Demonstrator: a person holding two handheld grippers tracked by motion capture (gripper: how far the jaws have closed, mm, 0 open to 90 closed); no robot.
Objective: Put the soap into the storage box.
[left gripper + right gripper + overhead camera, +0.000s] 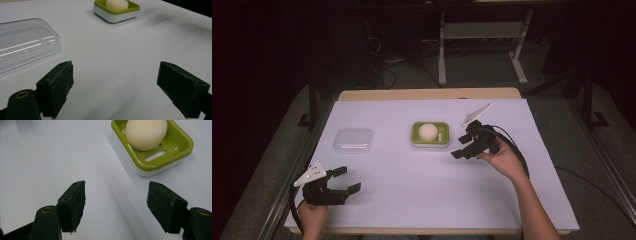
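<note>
Near tabletop centre | right hand-held gripper jaws apart, empty, beside soap dish | risk: round soap (slick) squirts out if pinched off-centre

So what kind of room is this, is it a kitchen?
Probably not a kitchen; it looks like a lab or workshop. The white-covered table stands in a dark room, with cables on the floor and a metal frame behind. A person holds two grippers near a soap dish.
</note>
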